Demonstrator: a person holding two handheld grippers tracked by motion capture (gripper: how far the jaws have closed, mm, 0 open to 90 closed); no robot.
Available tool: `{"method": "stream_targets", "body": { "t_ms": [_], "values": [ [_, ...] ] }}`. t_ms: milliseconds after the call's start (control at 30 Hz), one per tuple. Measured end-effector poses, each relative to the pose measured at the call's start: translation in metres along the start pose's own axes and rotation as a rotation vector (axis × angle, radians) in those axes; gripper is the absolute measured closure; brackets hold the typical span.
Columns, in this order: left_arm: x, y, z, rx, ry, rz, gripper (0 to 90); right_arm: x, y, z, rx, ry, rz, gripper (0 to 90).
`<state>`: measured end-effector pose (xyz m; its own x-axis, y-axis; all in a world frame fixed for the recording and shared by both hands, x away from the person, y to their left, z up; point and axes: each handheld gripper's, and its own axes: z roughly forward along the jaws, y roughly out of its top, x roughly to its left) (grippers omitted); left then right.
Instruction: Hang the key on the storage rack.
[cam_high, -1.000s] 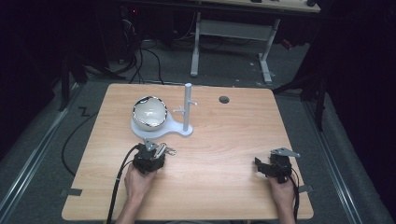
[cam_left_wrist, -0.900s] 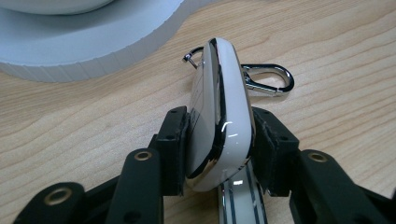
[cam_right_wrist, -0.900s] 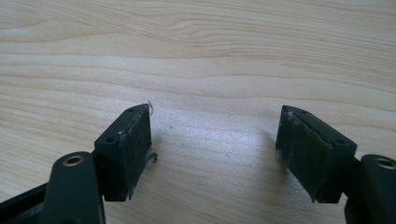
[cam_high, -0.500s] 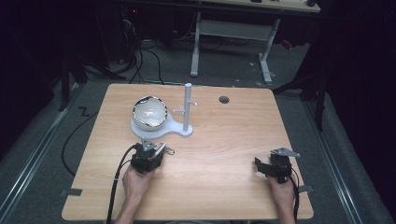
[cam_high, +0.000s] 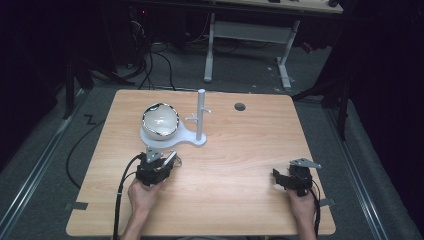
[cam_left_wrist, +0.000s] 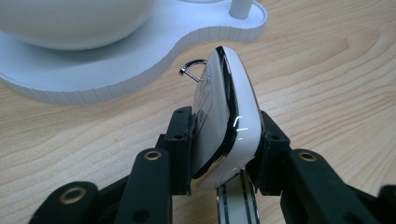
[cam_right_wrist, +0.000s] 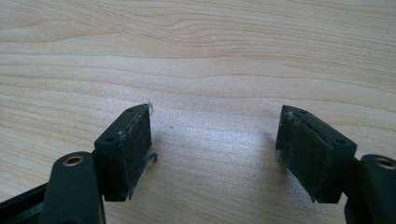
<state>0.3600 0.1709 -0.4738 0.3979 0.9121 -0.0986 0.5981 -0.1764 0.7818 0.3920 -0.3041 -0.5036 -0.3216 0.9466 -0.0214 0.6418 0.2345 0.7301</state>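
One white fob (cam_left_wrist: 233, 121), faint unreadable print, pinched by left hand-held gripper (cam_left_wrist: 224, 149)

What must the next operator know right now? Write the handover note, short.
Left gripper: shut on the white oval fob, which is held on edge with its metal ring pointing toward the white stand.
Right gripper: open, holding nothing, low over bare table at the right.
Things: the stand is just ahead of the fob and carries a white bowl and an upright post with small pegs.
Done: the fob is gripped.
Left: probably hang the ring on a peg; nothing hangs there yet.
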Motion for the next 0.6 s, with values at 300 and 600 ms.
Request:
{"method": "stream_targets", "body": {
  "t_ms": [300, 600],
  "values": [
    [0.001, 0.007, -0.013, -0.041, -0.023, -0.011, 64.9, 0.000, 0.000, 0.000, 0.000, 0.000, 0.000, 26.9],
    [0.001, 0.013, -0.019, -0.074, -0.058, -0.031, 65.0, 0.000, 0.000, 0.000, -0.001, 0.000, 0.000, 26.9]
  ]
}}
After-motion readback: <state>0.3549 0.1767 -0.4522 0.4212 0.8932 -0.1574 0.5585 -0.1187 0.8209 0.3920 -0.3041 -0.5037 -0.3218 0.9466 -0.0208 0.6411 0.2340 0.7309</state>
